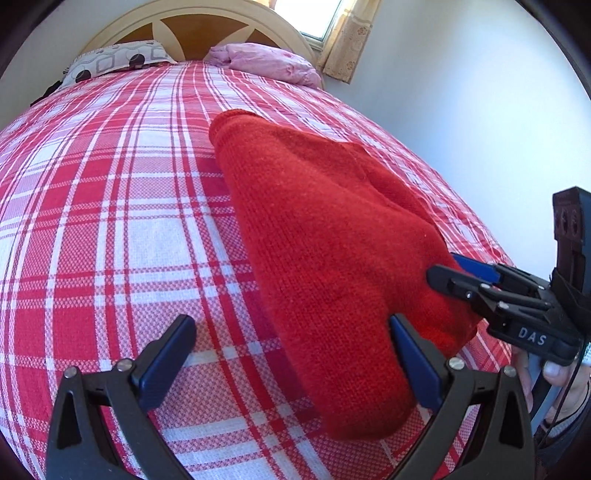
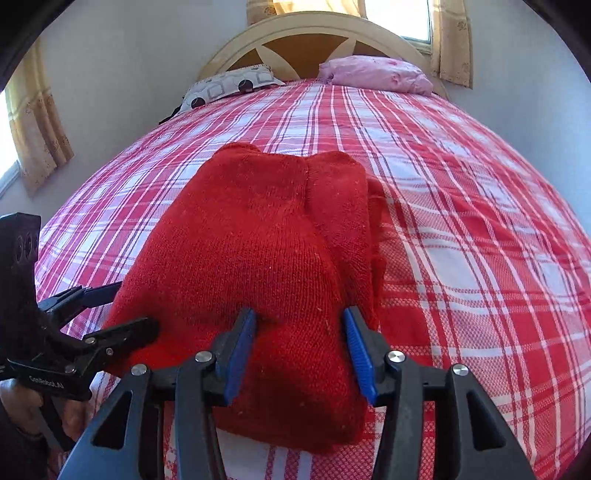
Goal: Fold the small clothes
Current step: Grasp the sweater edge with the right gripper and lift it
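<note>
A red knitted garment lies folded lengthwise on the red and white checked bedspread; it also shows in the right wrist view. My left gripper is open, its jaws wide apart; its right finger touches the garment's near left edge, the left finger is over the bedspread. My right gripper is open with its jaws on either side of the garment's near end. In the left wrist view the right gripper rests at the garment's right side. In the right wrist view the left gripper sits at the garment's left edge.
A patterned pillow and a pink bundle of cloth lie at the head of the bed by the wooden headboard. A white wall runs along the bed's right side. Curtained windows are behind.
</note>
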